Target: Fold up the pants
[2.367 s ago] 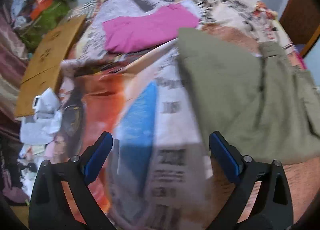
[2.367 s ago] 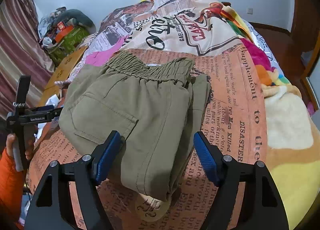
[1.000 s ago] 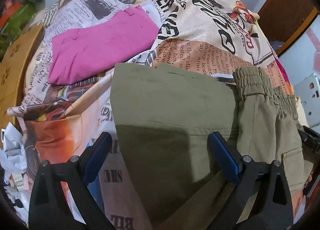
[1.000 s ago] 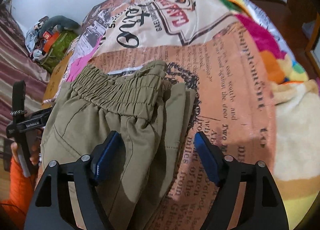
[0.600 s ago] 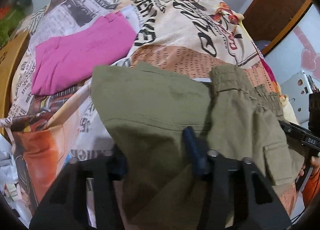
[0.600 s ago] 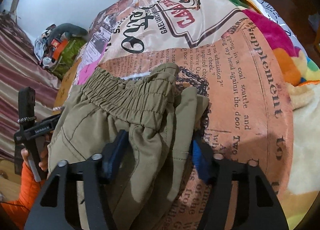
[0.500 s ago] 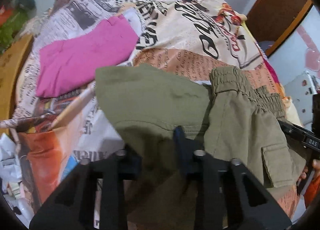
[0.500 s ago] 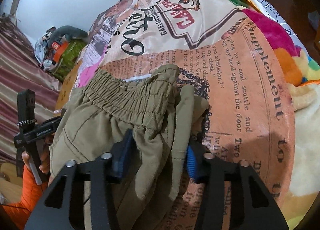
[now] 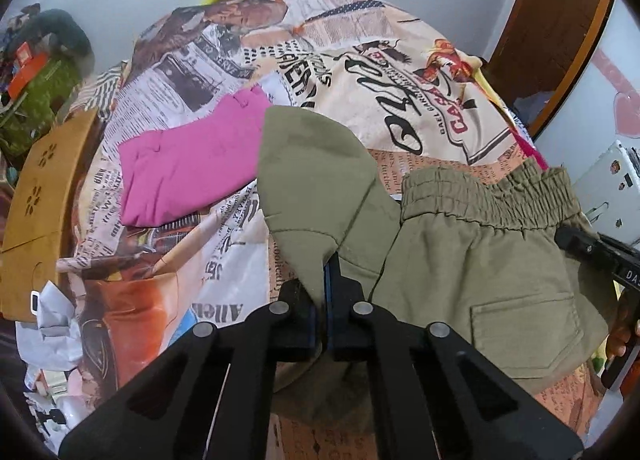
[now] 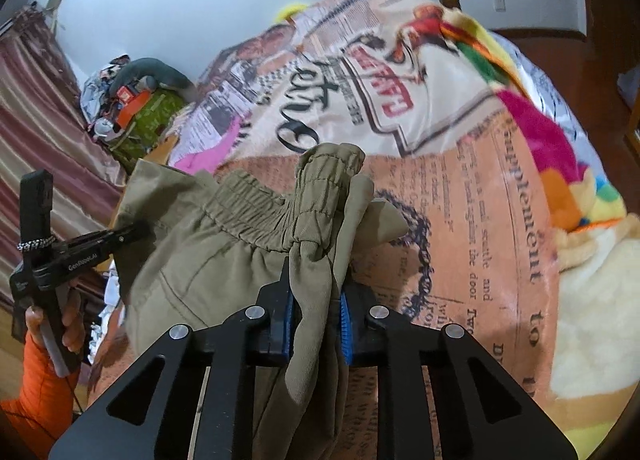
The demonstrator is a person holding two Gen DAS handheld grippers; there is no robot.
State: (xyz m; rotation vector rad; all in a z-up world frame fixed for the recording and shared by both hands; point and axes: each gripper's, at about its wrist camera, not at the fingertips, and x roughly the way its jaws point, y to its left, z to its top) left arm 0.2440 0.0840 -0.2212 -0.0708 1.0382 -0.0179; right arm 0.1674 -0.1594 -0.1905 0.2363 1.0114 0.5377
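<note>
Pants [image 9: 472, 252]: olive, lifted partly off the bed [image 9: 360, 72]. Left gripper [image 9: 325, 292]: jaws just closed, pinching a leg edge. Right gripper [image 10: 316, 312]: jaws just closed, clamping bunched fabric beside the waistband.

A bed [image 9: 424, 72] covered by a newspaper-print blanket [image 10: 516, 196] is carrying olive pants [image 9: 472, 256], lying ahead of the left hand-held gripper [image 9: 325, 296], and a folded pink garment [image 9: 188, 168], lying beyond and leftward.
</note>
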